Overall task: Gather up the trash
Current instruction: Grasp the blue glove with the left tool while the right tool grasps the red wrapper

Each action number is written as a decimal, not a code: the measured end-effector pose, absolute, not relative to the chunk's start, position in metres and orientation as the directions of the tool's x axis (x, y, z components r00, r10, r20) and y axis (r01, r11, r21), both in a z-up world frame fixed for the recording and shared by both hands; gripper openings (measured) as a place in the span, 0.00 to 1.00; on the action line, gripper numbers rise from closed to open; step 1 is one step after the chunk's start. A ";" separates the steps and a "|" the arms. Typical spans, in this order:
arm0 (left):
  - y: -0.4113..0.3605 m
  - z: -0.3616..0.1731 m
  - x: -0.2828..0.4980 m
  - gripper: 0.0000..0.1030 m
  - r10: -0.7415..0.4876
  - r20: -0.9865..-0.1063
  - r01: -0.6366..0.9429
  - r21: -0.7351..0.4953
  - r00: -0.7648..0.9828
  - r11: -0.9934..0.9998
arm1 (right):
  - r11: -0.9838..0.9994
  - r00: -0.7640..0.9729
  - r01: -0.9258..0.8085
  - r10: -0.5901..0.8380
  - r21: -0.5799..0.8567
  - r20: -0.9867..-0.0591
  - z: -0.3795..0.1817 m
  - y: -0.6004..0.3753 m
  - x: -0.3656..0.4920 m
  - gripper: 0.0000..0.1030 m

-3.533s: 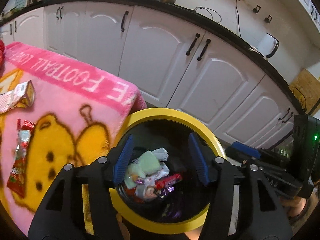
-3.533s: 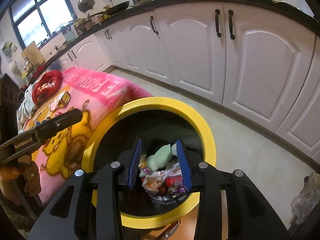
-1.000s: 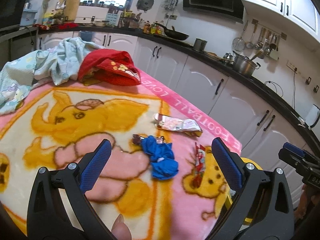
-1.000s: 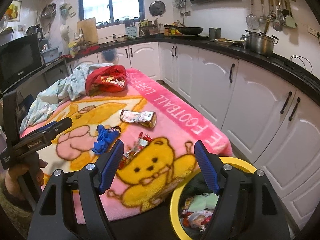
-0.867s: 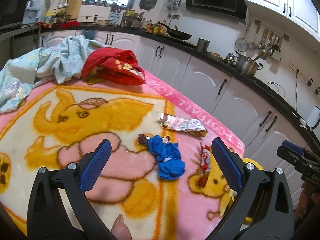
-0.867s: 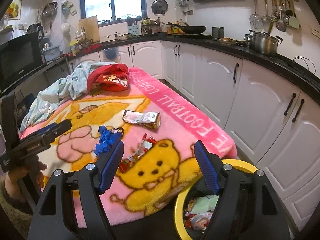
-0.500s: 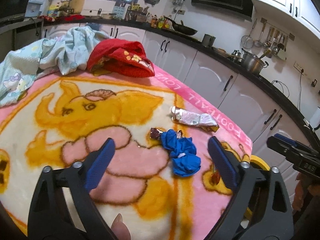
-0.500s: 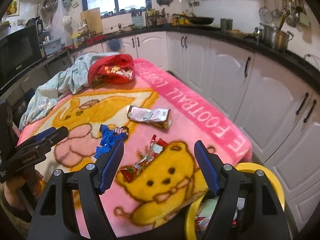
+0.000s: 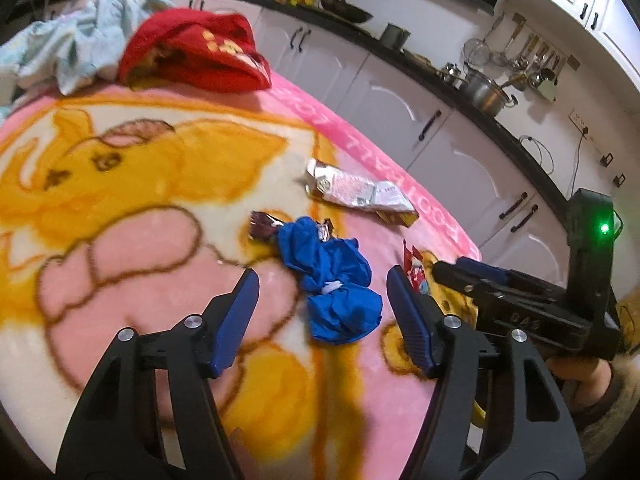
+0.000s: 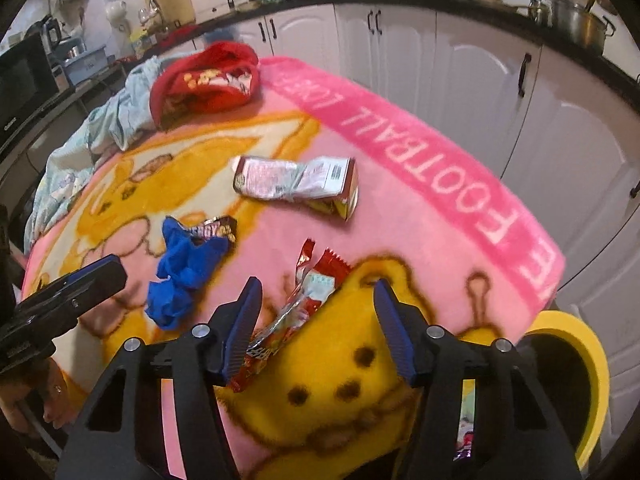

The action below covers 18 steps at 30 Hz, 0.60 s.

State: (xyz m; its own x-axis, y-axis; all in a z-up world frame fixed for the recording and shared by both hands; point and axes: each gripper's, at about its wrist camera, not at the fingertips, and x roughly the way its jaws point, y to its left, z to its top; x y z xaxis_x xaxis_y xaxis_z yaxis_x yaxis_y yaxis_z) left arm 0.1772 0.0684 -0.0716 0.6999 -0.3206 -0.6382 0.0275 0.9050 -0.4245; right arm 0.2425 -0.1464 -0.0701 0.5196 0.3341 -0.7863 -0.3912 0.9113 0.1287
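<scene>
A: Where is the left tool (image 9: 322,294) heading?

B: It is hanging over the blue crumpled wrapper (image 9: 332,280), which is lying on the pink blanket (image 9: 120,240) just ahead of the tips and slightly toward the right-hand one. The jaws have just been closing, yet they are standing fairly wide and nothing is pressed between them.

A: And the right tool (image 10: 318,306)?

B: It is pointing down at the red snack wrapper (image 10: 308,292). One end of the wrapper is lying by its left-hand tip, the rest is running ahead between the two. Its jaws have also just been closing, but they are sitting apart and gripping nothing.

A: How will these pieces behave?

B: Both are looking light, thin and crinkly, probably slick. The blue one is bunched, so pinching its thick middle knot should be safest. The red one is lying flat, so I would be taking it across its narrow width near the middle and pressing into the soft blanket a little.

A: Anything else left?

B: A flattened silver carton (image 10: 296,186) is lying farther ahead of the right tool, and a small dark candy wrapper (image 10: 218,229) is touching the blue one. The yellow bin (image 10: 580,368) is standing off to the right, below the blanket's edge.
</scene>
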 end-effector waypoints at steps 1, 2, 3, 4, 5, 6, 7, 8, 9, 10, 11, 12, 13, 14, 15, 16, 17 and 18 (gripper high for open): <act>0.068 -0.074 0.181 0.56 -0.333 -0.641 0.031 -0.434 0.691 0.900 | 0.910 0.509 -0.392 0.336 0.134 -0.792 -0.075 -0.145 0.244 0.51; 0.067 -0.077 0.184 0.56 -0.345 -0.645 0.033 -0.444 0.682 0.895 | 0.908 0.500 -0.394 0.339 0.139 -0.797 -0.078 -0.144 0.246 0.50; 0.066 -0.081 0.188 0.56 -0.355 -0.651 0.031 -0.454 0.671 0.890 | 0.907 0.489 -0.396 0.341 0.144 -0.803 -0.081 -0.143 0.247 0.46; 0.065 -0.083 0.191 0.56 -0.361 -0.657 0.031 -0.457 0.662 0.889 | 0.906 0.477 -0.397 0.342 0.149 -0.809 -0.085 -0.143 0.249 0.44; 0.063 -0.086 0.194 0.56 -0.367 -0.662 0.034 -0.459 0.653 0.888 | 0.906 0.463 -0.394 0.343 0.157 -0.817 -0.090 -0.143 0.250 0.38; 0.062 -0.088 0.196 0.56 -0.371 -0.667 0.037 -0.459 0.646 0.888 | 0.905 0.452 -0.393 0.345 0.163 -0.823 -0.094 -0.144 0.251 0.33; 0.061 -0.090 0.198 0.56 -0.372 -0.672 0.036 -0.457 0.641 0.889 | 0.902 0.445 -0.397 0.352 0.171 -0.823 -0.098 -0.145 0.251 0.32; 0.058 -0.093 0.200 0.56 -0.372 -0.680 0.037 -0.453 0.632 0.891 | 0.900 0.450 -0.402 0.357 0.171 -0.819 -0.099 -0.146 0.250 0.30; 0.057 -0.095 0.202 0.56 -0.375 -0.684 0.039 -0.452 0.625 0.891 | 0.898 0.455 -0.408 0.359 0.168 -0.815 -0.099 -0.146 0.249 0.28; 0.055 -0.098 0.203 0.52 -0.374 -0.691 0.040 -0.447 0.619 0.894 | 0.896 0.456 -0.412 0.360 0.166 -0.814 -0.099 -0.146 0.248 0.27; 0.052 -0.100 0.204 0.49 -0.368 -0.698 0.041 -0.438 0.614 0.898 | 0.895 0.457 -0.414 0.363 0.167 -0.812 -0.099 -0.146 0.247 0.24; 0.050 -0.101 0.205 0.43 -0.361 -0.703 0.042 -0.427 0.613 0.903 | 0.894 0.457 -0.417 0.363 0.166 -0.812 -0.099 -0.147 0.246 0.21; 0.048 -0.102 0.205 0.36 -0.353 -0.708 0.046 -0.413 0.612 0.910 | 0.892 0.457 -0.421 0.364 0.163 -0.811 -0.099 -0.147 0.245 0.20; 0.047 -0.102 0.205 0.34 -0.347 -0.712 0.047 -0.404 0.611 0.913 | 0.890 0.460 -0.427 0.366 0.160 -0.809 -0.099 -0.148 0.243 0.19; 0.046 -0.103 0.204 0.29 -0.339 -0.715 0.047 -0.395 0.611 0.917 | 0.889 0.461 -0.429 0.367 0.159 -0.808 -0.099 -0.149 0.242 0.19; 0.045 -0.103 0.204 0.23 -0.335 -0.718 0.047 -0.390 0.610 0.920 | 0.888 0.461 -0.431 0.370 0.161 -0.807 -0.099 -0.150 0.241 0.18; 0.044 -0.104 0.204 0.21 -0.331 -0.721 0.047 -0.384 0.608 0.922 | 0.887 0.461 -0.432 0.371 0.161 -0.806 -0.099 -0.150 0.240 0.17; 0.042 -0.104 0.203 0.17 -0.322 -0.726 0.052 -0.367 0.607 0.929 | 0.887 0.462 -0.433 0.371 0.160 -0.805 -0.099 -0.150 0.240 0.16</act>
State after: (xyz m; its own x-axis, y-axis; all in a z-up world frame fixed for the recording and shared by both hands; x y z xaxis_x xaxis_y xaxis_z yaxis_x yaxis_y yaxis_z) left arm 0.2028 0.0424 -0.1043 0.6074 -0.3217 -0.7264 0.0525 0.9286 -0.3674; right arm 0.2396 -0.1501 -0.0989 0.4623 0.3710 -0.8054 -0.4333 0.8870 0.1599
